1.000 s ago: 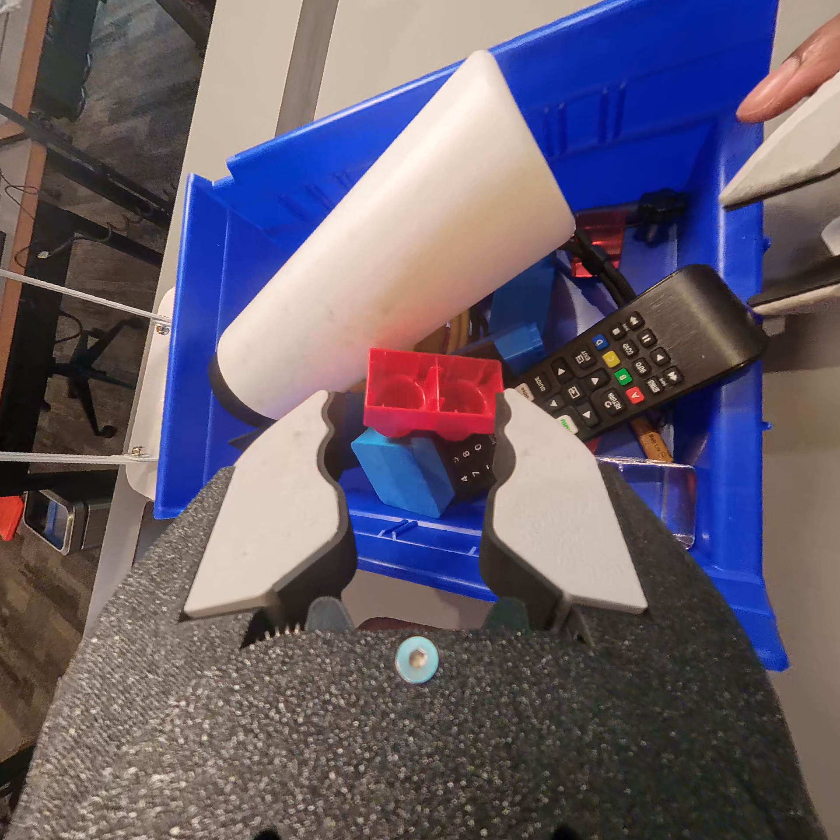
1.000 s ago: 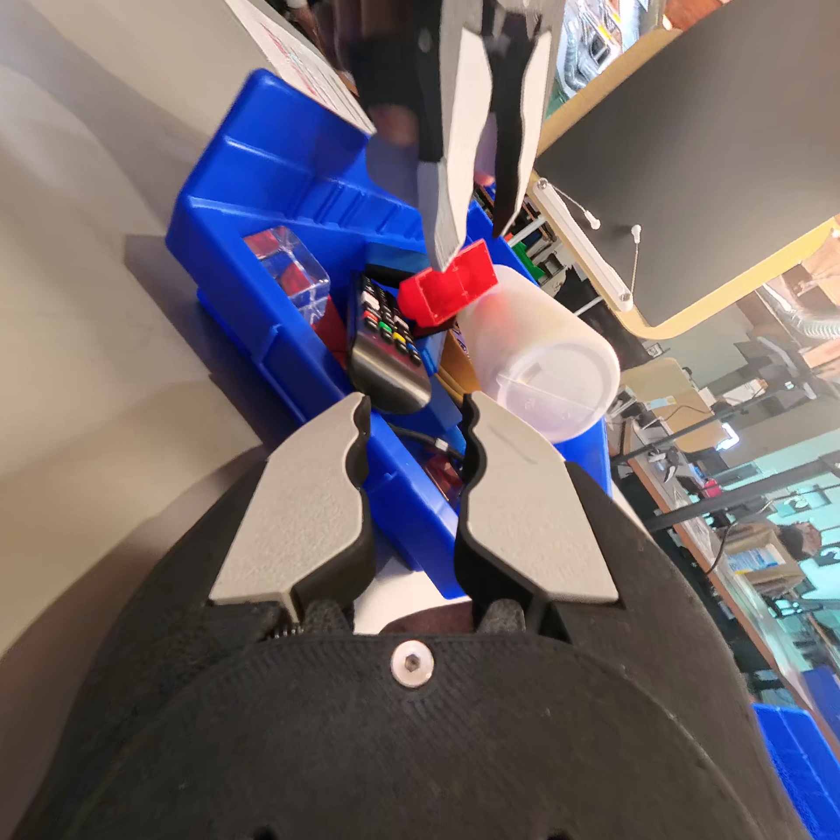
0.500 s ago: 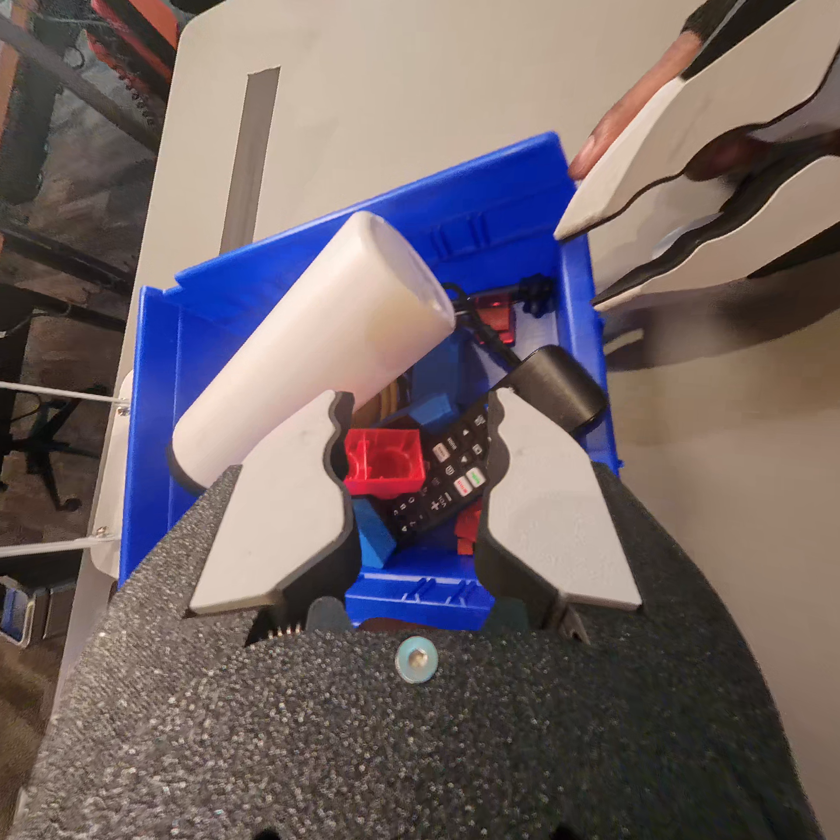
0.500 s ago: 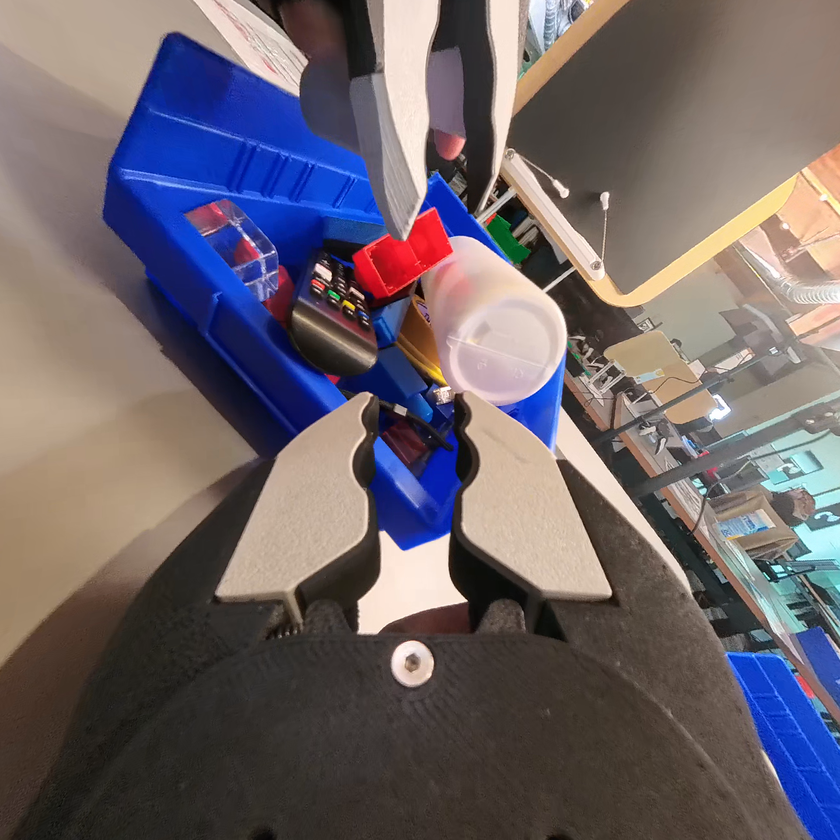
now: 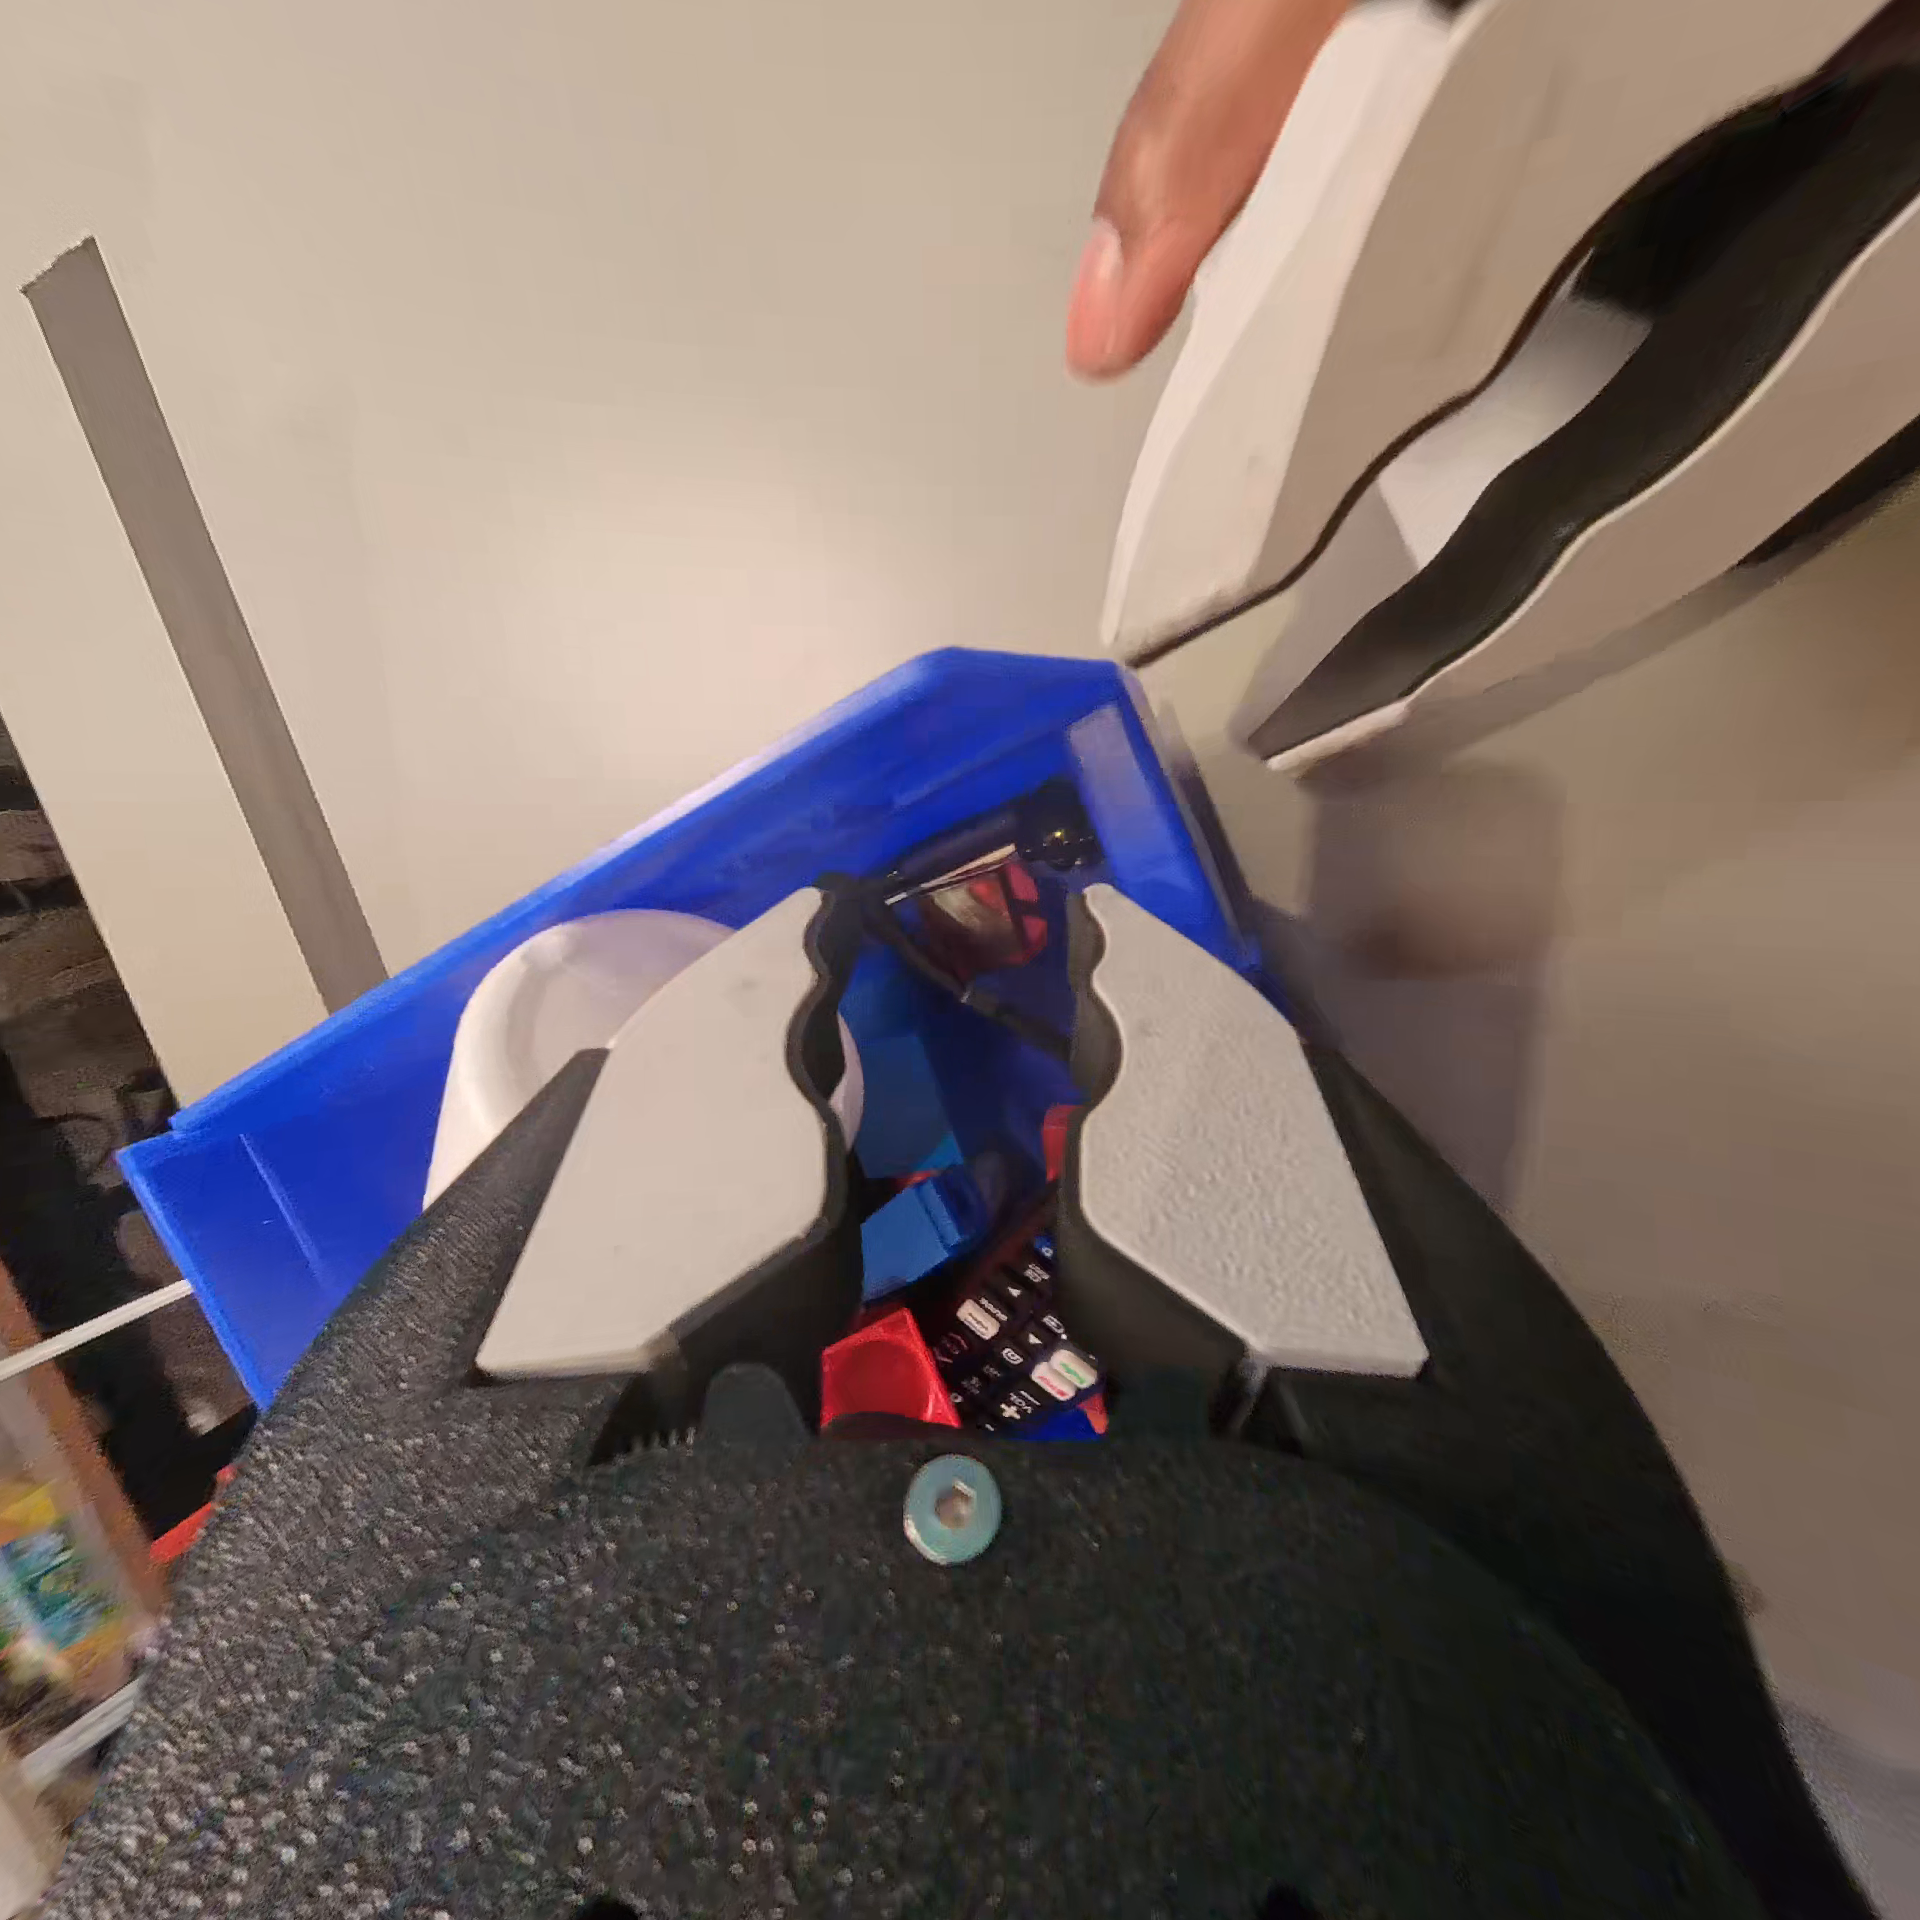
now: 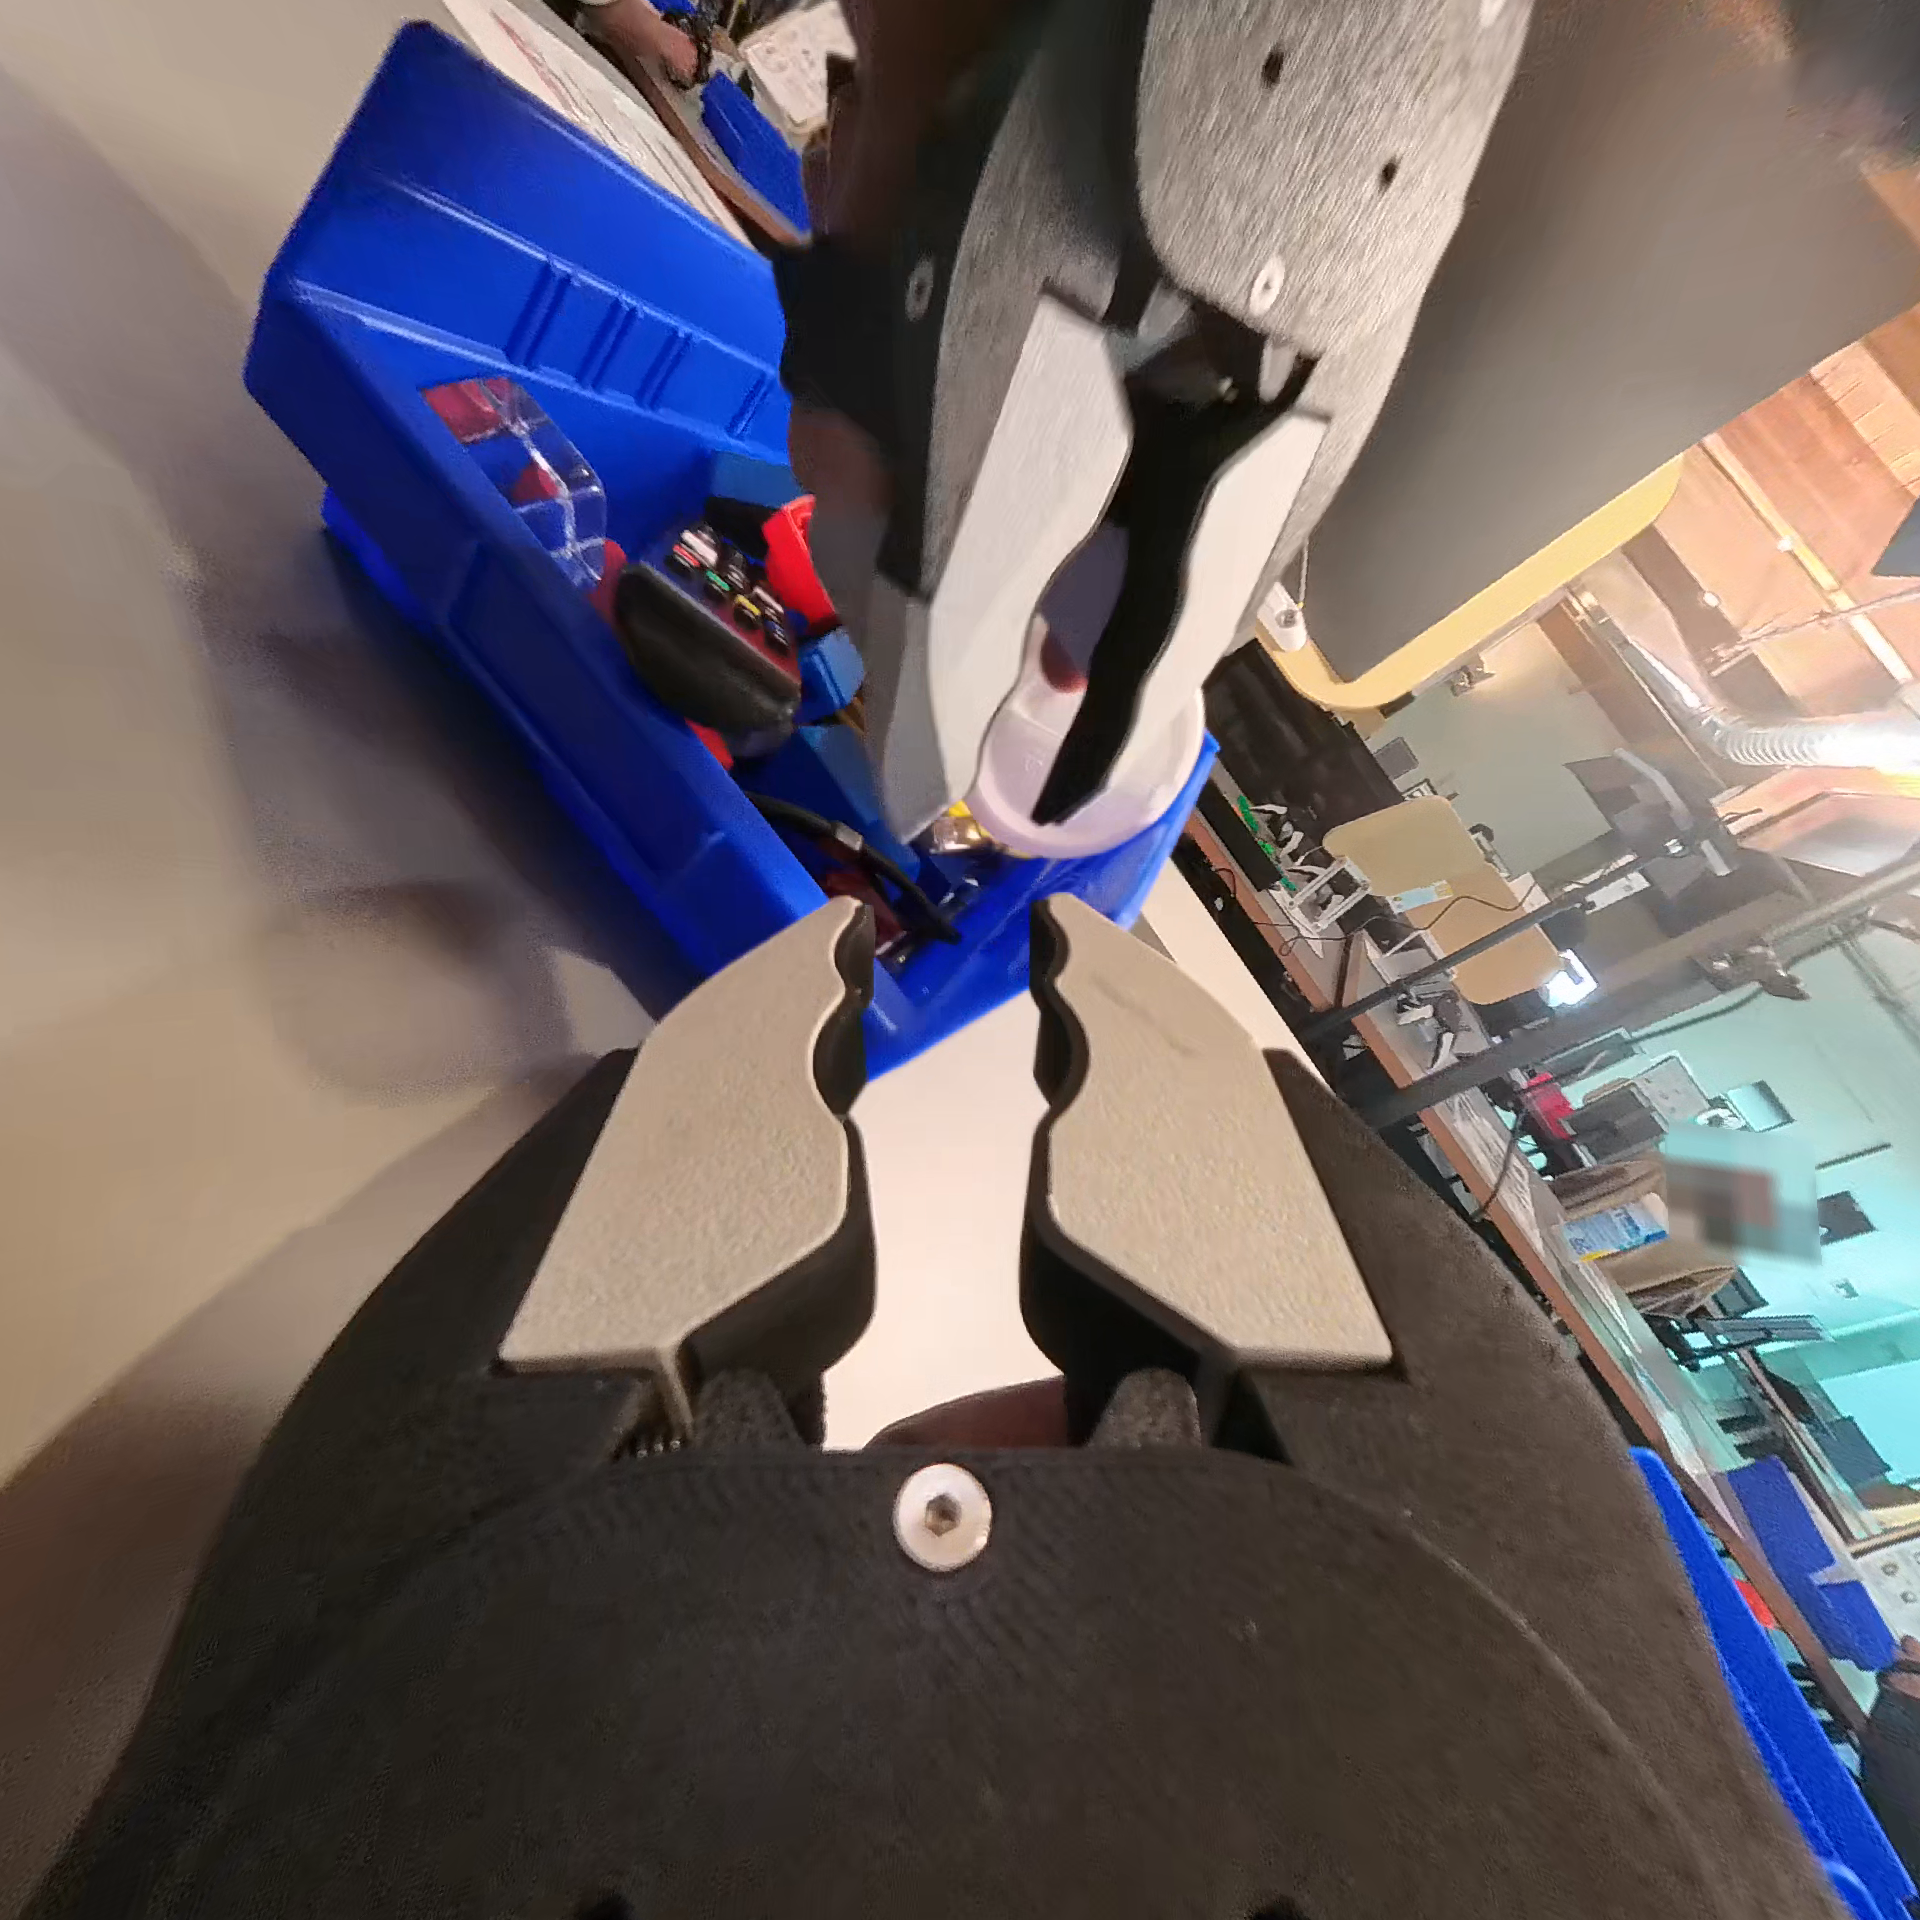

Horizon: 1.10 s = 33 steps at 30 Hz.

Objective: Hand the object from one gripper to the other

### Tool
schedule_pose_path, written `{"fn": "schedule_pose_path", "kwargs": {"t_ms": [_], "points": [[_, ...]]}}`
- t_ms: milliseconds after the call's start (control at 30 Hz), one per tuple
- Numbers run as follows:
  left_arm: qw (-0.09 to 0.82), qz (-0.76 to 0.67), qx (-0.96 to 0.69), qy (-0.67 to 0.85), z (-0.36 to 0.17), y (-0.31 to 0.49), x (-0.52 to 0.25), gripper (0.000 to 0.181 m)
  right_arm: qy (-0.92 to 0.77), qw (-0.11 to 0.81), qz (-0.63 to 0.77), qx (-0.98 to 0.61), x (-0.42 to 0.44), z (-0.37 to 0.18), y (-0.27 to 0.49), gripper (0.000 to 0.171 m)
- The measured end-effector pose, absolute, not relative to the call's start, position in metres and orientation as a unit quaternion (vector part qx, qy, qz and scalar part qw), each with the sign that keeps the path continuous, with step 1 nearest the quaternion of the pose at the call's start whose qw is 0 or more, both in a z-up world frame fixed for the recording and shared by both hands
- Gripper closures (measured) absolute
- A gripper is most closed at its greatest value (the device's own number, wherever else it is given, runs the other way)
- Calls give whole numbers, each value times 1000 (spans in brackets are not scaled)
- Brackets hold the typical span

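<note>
Grippers: left gripper [image 5: 945, 997] and right gripper [image 6: 945, 971] gape, empty. Red brick [image 5: 883, 1369] in blue bin [image 5: 727, 821] looks light, rigid; grip flat sides.

pale tabletop [image 5: 623, 416]; cluttered workbenches [image 6: 1455, 935] behind, teal-lit.

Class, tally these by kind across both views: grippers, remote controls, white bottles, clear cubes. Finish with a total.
Grippers: 2, the left gripper and the right gripper
Remote control: 1
White bottle: 1
Clear cube: 1
Total: 5
</note>
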State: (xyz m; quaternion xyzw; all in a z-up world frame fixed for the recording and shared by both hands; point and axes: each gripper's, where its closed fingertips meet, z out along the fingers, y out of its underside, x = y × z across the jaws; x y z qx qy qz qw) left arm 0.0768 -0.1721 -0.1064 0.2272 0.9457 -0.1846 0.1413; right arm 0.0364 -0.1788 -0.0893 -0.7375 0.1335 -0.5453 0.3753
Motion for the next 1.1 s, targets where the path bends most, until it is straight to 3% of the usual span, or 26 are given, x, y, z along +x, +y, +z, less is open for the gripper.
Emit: {"fn": "schedule_pose_path", "kwargs": {"t_ms": [200,400,733,833,1100], "points": [[153,-119,253,948,-122,-163,84,152,146,376,-545,-735,29,-91,-198,143],[222,-82,232,943,-109,-154,108,143,142,372,-544,-738,23,-94,-203,143],[227,-48,217,948,-101,-115,102,151,123,356,-551,-745,20,-98,-199,143],[207,-5,227,952,-95,-87,95,144,125,355,-549,-747,21,-100,-199,143],[161,-159,251,941,-50,-155,88,137,125,351,-540,-754,22,-105,-198,143]]}}
